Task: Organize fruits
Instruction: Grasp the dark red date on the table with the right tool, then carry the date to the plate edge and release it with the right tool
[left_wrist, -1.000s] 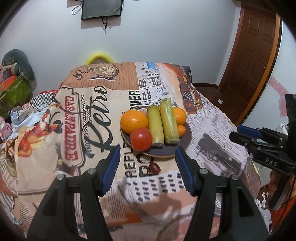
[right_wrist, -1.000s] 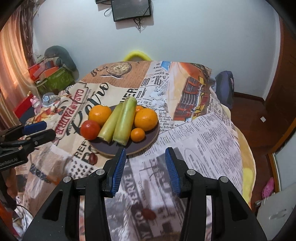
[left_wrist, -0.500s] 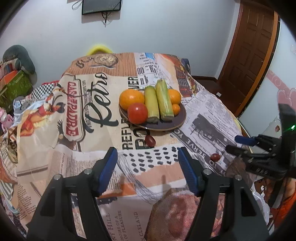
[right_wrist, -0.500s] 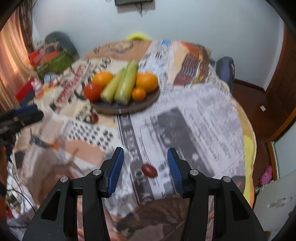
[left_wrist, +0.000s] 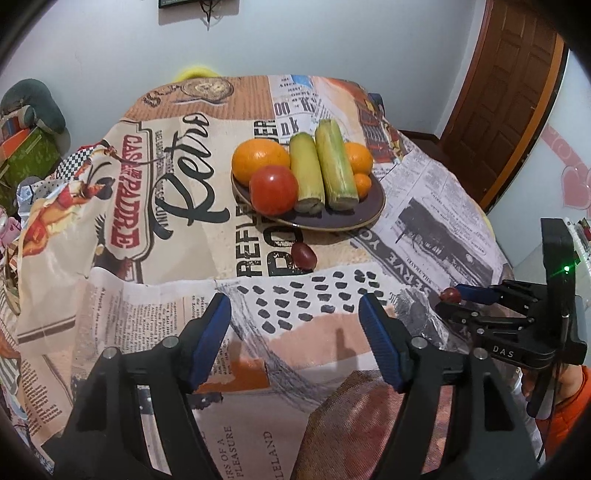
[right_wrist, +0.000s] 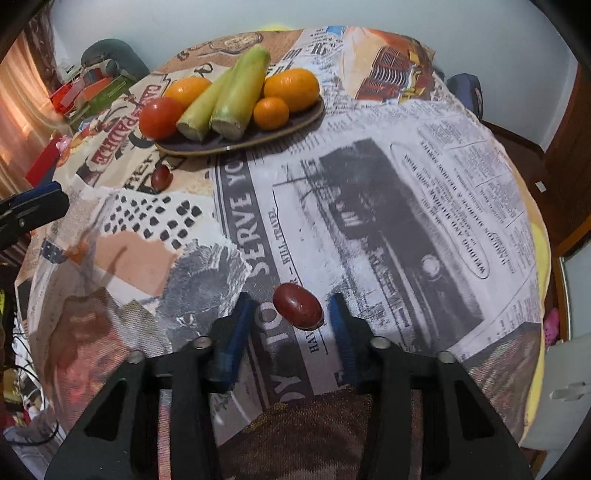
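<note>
Overhead, a newspaper-print tablecloth (right_wrist: 406, 206) fills both frames; a brown door (left_wrist: 509, 103) is cut off upper right. Both grippers, left (left_wrist: 295, 317) and right (right_wrist: 291, 314), gape wide, holding nothing.

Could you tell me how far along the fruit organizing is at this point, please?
Mostly done: the plate already holds a tomato, oranges and two green pieces. In hand: the open right gripper brackets a dark red fruit on the cloth, not yet gripped. Left: that fruit and a second one beside the plate. The left gripper is open, holding nothing.
</note>
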